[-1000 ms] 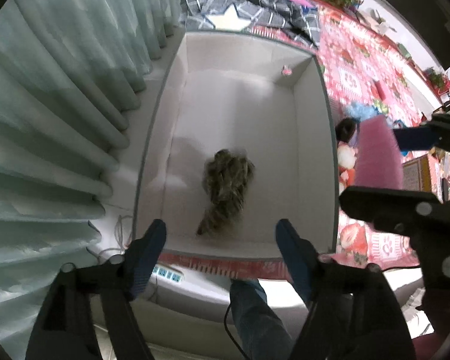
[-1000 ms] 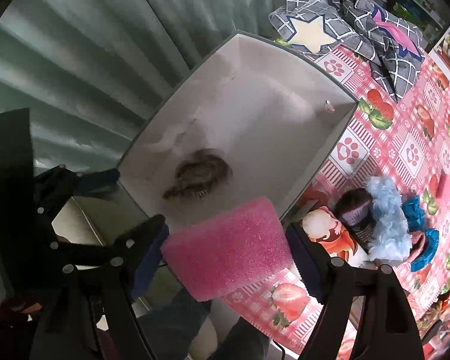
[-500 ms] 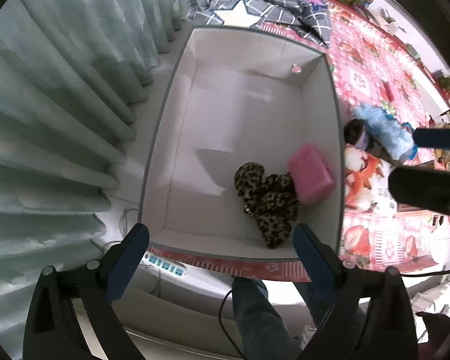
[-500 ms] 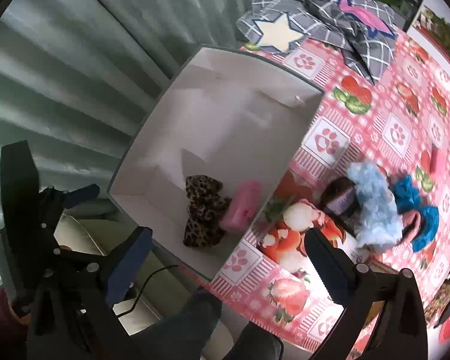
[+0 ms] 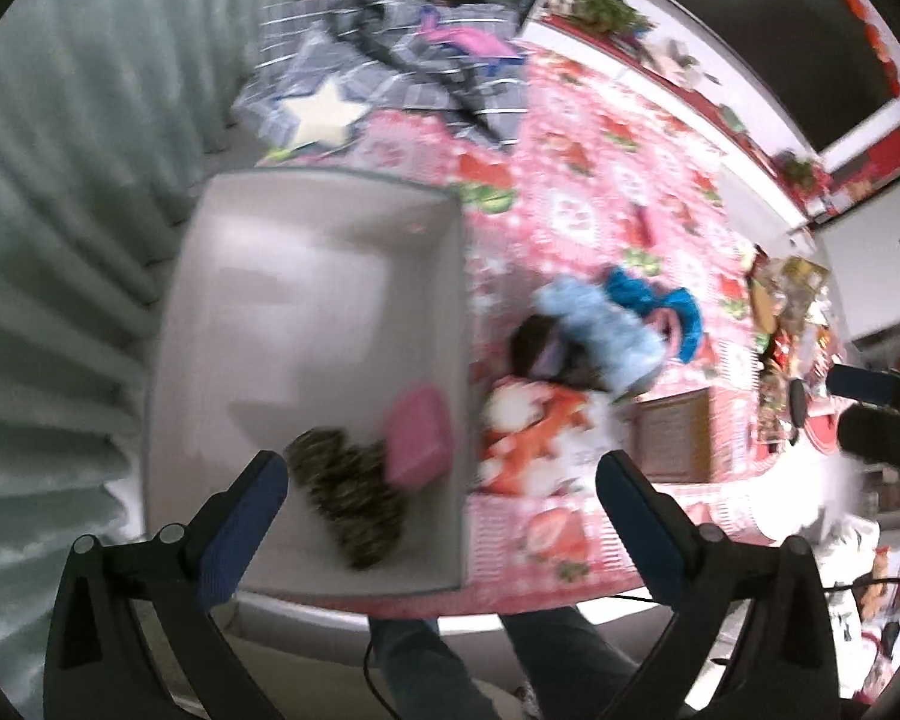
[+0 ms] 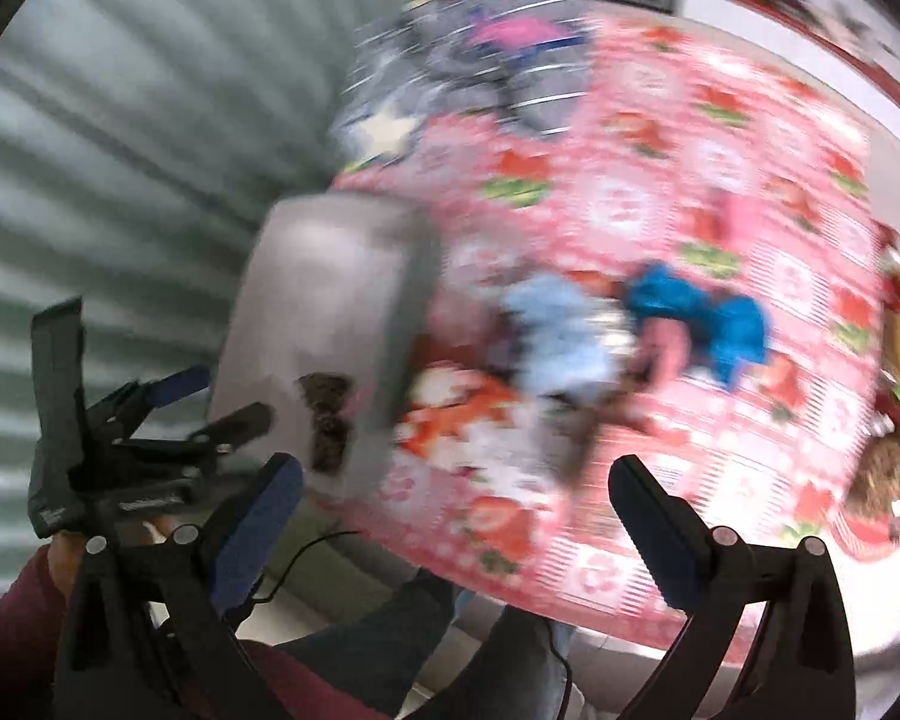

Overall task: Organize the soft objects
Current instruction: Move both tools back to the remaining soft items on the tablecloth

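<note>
A white box (image 5: 306, 276) stands at the table's left edge. In it lie a leopard-print bow (image 5: 348, 495) and a pink sponge (image 5: 420, 435). To its right on the tablecloth lies a pile of soft things: a light-blue fluffy piece (image 5: 600, 330), a blue bow (image 5: 660, 300), a dark piece (image 5: 534, 348) and an orange-white toy (image 5: 528, 432). My left gripper (image 5: 441, 513) is open and empty above the box's near right corner. My right gripper (image 6: 450, 519) is open and empty above the table's near edge; the box (image 6: 330, 324) and pile (image 6: 564, 348) show blurred.
A grey checked cloth with a white star (image 5: 324, 111) lies at the far end of the red-and-pink tablecloth (image 5: 618, 192). A pale curtain (image 5: 60, 240) hangs left of the box. Cluttered items (image 5: 792, 324) sit at the far right. The person's legs (image 5: 450, 660) show below the table edge.
My right gripper opened and dropped the pink sponge into the box beside the leopard bow. Both grippers have since swung right, toward the pile on the tablecloth.
</note>
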A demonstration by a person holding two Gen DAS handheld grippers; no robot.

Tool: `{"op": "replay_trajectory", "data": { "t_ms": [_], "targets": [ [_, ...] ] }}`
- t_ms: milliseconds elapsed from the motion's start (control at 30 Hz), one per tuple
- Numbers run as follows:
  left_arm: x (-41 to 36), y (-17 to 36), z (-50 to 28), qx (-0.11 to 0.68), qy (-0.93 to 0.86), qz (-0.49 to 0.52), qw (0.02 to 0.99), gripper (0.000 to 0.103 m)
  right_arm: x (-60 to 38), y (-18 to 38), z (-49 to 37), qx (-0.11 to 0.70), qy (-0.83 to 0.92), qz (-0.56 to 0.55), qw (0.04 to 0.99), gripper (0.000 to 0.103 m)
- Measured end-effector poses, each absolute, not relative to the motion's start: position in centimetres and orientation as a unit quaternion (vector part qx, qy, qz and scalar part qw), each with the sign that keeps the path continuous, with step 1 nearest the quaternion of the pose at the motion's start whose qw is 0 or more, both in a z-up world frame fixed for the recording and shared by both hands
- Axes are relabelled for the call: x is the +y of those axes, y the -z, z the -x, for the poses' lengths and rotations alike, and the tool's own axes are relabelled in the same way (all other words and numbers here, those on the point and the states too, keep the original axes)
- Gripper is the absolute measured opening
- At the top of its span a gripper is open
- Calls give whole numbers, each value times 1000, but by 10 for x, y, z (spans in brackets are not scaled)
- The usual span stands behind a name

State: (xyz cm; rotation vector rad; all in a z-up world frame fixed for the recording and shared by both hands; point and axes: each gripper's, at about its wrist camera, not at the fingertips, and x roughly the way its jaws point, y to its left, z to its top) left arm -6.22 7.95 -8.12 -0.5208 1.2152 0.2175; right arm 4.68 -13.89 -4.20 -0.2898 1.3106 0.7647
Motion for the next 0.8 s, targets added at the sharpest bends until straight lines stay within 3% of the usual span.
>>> {"op": "replay_trajectory", "data": {
  "t_ms": [133,300,800],
  "targets": [
    [52,77,20,577,-64,205,788,103,-192,39,-91,600,-289,82,741,103],
    [12,96,-35,612,-29,151,776,103,-249,75,-141,637,-217,18,739,103],
    [-8,206,-151,734,-67,269,620,103,-283,195,-240,698,-158,-59,696,103]
  ]
}}
